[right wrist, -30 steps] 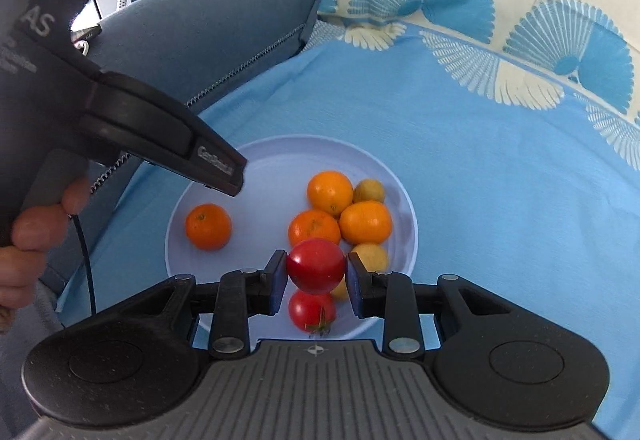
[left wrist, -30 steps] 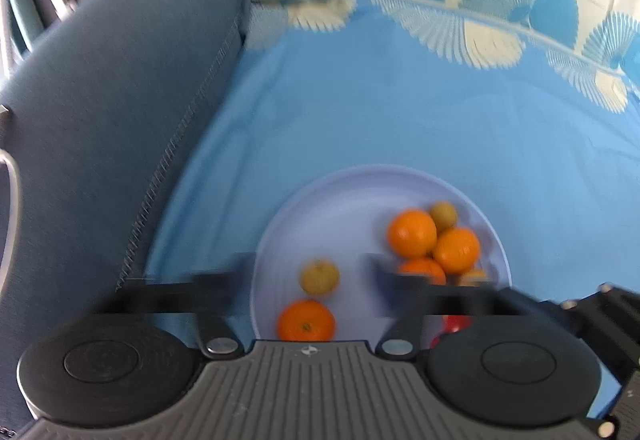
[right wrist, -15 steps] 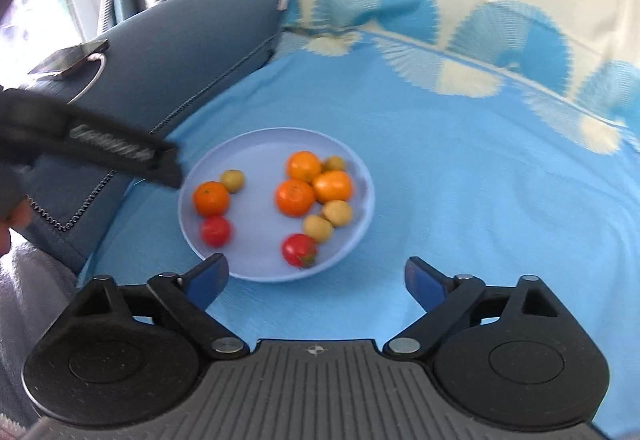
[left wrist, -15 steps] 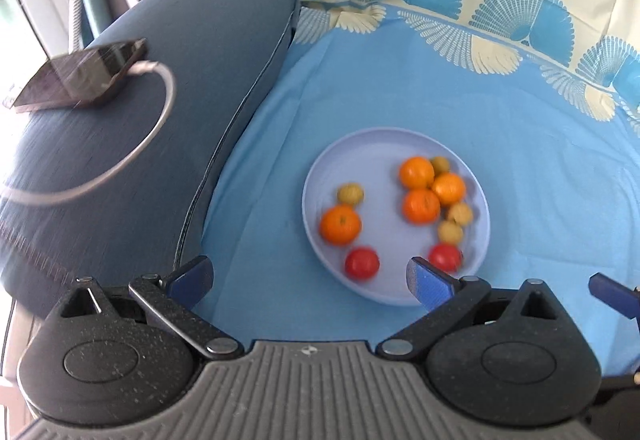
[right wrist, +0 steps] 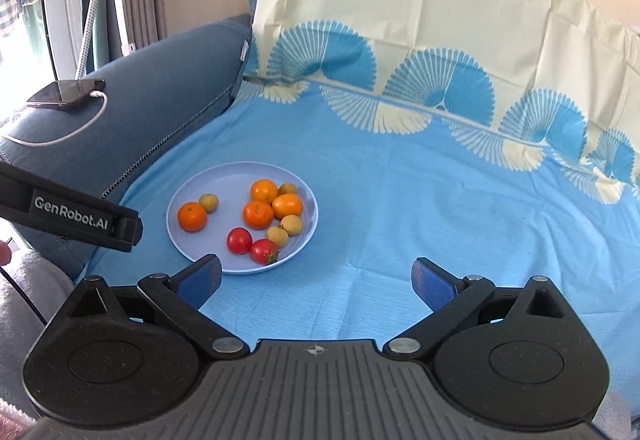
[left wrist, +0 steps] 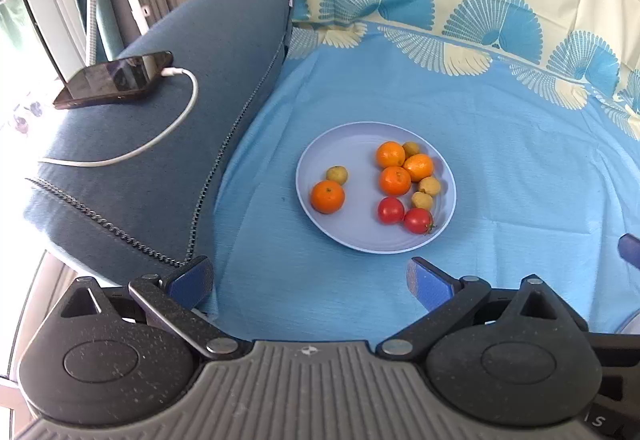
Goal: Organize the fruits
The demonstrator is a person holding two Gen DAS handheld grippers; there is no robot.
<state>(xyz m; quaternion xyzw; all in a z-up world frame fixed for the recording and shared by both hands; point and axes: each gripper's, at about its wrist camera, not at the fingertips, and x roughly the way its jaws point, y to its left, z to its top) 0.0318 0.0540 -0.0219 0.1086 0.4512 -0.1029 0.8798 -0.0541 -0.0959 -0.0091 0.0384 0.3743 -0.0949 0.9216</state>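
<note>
- The round pale-lilac plastic plate [left wrist: 344, 232] sits on the light-blue bedsheet [left wrist: 500, 144] with a fan-patterned border, close to the dark-blue zippered cushion [left wrist: 160, 168].
- All the fruit lies on that plate: three glossy orange tangerines [left wrist: 395, 181] bunched together toward its right half, with a fourth orange tangerine [left wrist: 327, 196] alone on the left.
- Two round red tomatoes [left wrist: 417, 221] touch each other at the plate's near edge (one shows a green stem).
- Small yellowish-brown round fruits [left wrist: 429, 185] hug the tangerine cluster; one more [left wrist: 337, 175] rests just beside the lone tangerine.
- The left gripper [left wrist: 310, 276] is spread wide with nothing between its blue pads, held back from the plate.
- The right gripper [right wrist: 316, 278] is likewise released and empty, its left pad [right wrist: 200, 278] overlapping the plate's near rim in view.
- A black smartphone [left wrist: 114, 80] with a white charging cable [left wrist: 160, 136] rests on the cushion.
</note>
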